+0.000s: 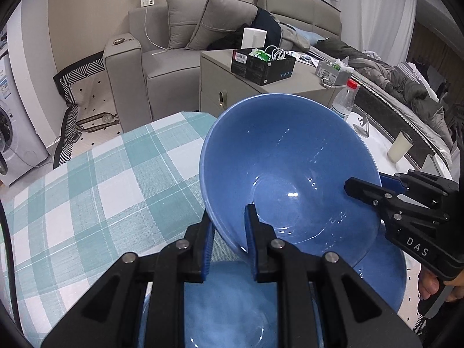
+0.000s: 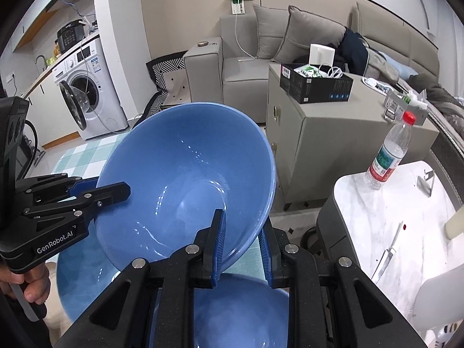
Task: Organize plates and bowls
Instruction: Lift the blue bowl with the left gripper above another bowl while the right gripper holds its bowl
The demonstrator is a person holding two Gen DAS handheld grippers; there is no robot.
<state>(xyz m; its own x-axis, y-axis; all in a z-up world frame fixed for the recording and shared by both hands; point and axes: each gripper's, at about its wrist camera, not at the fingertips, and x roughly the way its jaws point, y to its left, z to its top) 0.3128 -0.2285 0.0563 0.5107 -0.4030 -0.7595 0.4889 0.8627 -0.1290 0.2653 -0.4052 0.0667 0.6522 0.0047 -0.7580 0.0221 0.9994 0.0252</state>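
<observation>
Both grippers were clamped on the same blue bowl (image 1: 290, 174), one on each side of its rim. Left gripper (image 1: 229, 237) was pinched tight, one blue pad inside the wall and one outside, pointing steeply downward. Right gripper (image 2: 243, 243) had the same grip on the opposite side, jaws a touch wider, also angled down. A bare hand (image 2: 34, 287) wrapped the left gripper's handle (fingers curled round the grip, seen from the right wrist view); fingers (image 1: 429, 287) of the other hand showed on the right gripper's handle.
</observation>
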